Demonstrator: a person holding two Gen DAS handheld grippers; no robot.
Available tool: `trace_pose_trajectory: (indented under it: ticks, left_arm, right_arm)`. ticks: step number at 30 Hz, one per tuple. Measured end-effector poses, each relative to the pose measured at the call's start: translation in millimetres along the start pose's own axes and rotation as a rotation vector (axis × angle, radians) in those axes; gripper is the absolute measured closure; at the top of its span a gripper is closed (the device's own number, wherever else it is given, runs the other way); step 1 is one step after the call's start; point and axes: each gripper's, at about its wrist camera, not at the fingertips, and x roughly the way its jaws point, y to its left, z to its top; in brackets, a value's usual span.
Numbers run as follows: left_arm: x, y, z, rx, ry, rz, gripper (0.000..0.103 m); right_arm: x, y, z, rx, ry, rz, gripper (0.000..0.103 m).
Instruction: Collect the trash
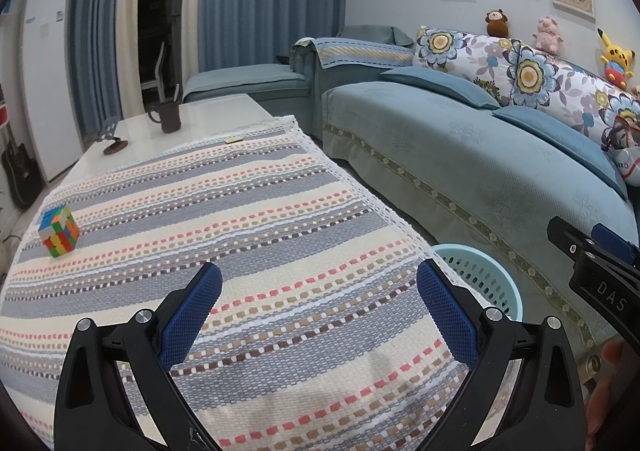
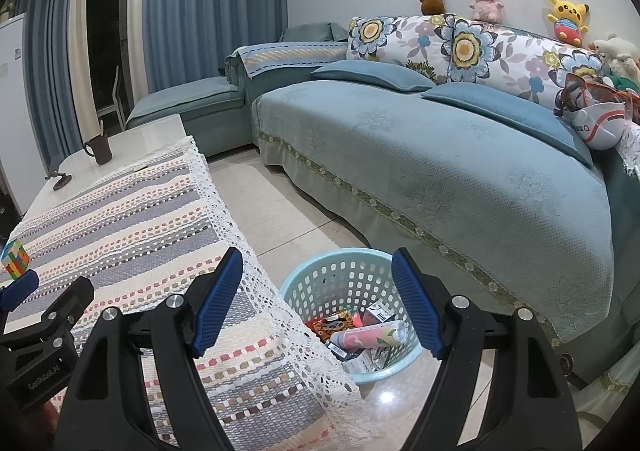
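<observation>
The light-blue perforated basket (image 2: 352,307) stood on the tiled floor, just beside the near right corner of the counter (image 2: 132,139) and in front of the sofa (image 2: 440,171). Inside it lay the collected trash (image 2: 362,335): a pink floral tube across the top, a small white box with dark print, an orange snack wrapper and other cartons beneath. The right gripper (image 2: 318,301) hovered over the basket's left rim with its jaws spread and nothing between them. The left gripper (image 1: 319,317) hung over the striped woven cloth (image 1: 240,231) covering the counter, its jaws likewise spread wide and empty. The cloth's lace edge draped down beside the basket. Far left on the cloth sat a colourful puzzle cube (image 1: 59,231); farther back, on the bare white surface, stood a dark mug (image 1: 168,117).
</observation>
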Motion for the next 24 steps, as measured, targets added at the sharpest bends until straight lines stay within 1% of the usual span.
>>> trace_pose_trajectory:
  ticks: [4, 12, 18, 20, 22, 24]
  left_arm:
    - [0.0, -2.0, -0.5, 0.003, 0.001, 0.0, 0.008]
    - [0.4, -3.1, -1.5, 0.012, 0.002, 0.005, 0.008]
    - [-1.9, -8.9, -3.4, 0.046, -0.015, 0.039, 0.008]
    - [-1.0, -9.4, -3.1, 0.04, -0.004, 0.033, 0.008]
    - [0.4, -5.0, -1.3, 0.005, 0.017, 0.009, 0.008]
    - [0.5, -0.3, -0.3, -0.009, 0.014, 0.013, 0.007]
  right_arm:
    - [-0.1, 0.1, -0.2, -0.001, 0.0, 0.001, 0.028]
    - [-0.2, 0.2, 1.4, -0.006, -0.004, 0.012, 0.027]
    - [-0.4, 0.8, 1.3, -0.006, -0.004, 0.011, 0.027]
    - [-0.7, 0.9, 1.2, -0.005, -0.004, 0.011, 0.027]
    - [-0.6, 1.0, 1.3, -0.006, -0.004, 0.011, 0.027]
    - [-0.6, 0.9, 1.2, -0.006, -0.004, 0.011, 0.027]
